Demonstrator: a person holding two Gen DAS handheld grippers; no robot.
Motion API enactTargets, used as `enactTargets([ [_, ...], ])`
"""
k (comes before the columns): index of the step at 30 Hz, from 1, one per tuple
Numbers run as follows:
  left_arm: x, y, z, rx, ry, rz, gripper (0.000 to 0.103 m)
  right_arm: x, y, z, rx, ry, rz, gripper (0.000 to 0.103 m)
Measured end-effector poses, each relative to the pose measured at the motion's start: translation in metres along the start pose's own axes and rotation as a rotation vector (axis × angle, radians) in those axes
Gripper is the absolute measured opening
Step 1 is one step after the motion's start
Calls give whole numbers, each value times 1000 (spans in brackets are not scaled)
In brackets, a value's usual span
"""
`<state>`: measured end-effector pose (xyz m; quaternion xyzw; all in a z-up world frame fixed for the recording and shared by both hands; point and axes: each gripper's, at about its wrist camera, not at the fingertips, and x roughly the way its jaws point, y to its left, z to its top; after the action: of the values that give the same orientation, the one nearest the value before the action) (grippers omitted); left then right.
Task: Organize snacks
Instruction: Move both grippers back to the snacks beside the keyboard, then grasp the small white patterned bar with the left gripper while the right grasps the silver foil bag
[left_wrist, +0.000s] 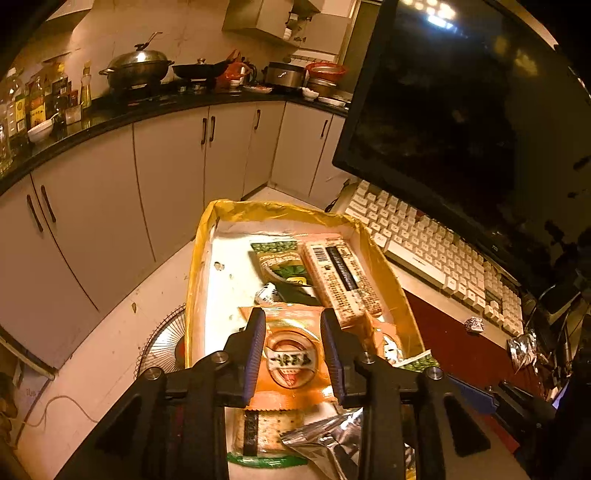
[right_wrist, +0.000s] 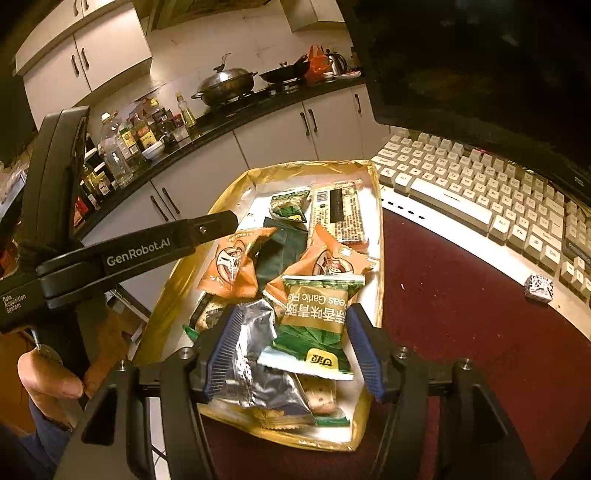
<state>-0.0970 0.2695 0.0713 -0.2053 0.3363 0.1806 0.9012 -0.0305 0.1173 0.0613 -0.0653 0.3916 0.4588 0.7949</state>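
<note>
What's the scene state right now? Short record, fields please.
container: shallow box lined with yellow plastic, on a dark red tabletop
contents: loose pile of snack packets
left gripper: open, an orange packet between its fingers, pads not clearly pressing it
right gripper: open over the near end of the box, a green pea packet and a silver packet between its fingers
far end of box: long cracker pack, label side up
outside box: small patterned wrapped piece near the keyboard
</note>
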Motion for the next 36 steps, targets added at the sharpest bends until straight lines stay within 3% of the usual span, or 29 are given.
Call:
enactTargets([
  [11, -15, -31, 2, 52, -18, -23, 32, -54, -40, 2, 94, -113, -9, 58],
  [19, -21, -83, -1, 142, -8, -81, 33, -102, -119, -7, 281, -200, -133, 58],
  [22, -17, -111, -5, 181, 25, -128, 46, -122, -154, -16, 378, -241, -218, 59],
  [25, -5, -147, -9, 228, 79, -181, 47, -142, -185, -27, 474, -291, -366, 59],
  [29, 19, -192, -14, 260, 166, -234, 47, -161, -219, -43, 576, -356, -400, 62],
  [33, 57, -230, -18, 278, 250, -229, 49, -169, -238, -56, 646, -374, -425, 62],
  [36, 89, -254, -21, 299, 295, -190, 60, -174, -247, -59, 670, -383, -433, 62],
])
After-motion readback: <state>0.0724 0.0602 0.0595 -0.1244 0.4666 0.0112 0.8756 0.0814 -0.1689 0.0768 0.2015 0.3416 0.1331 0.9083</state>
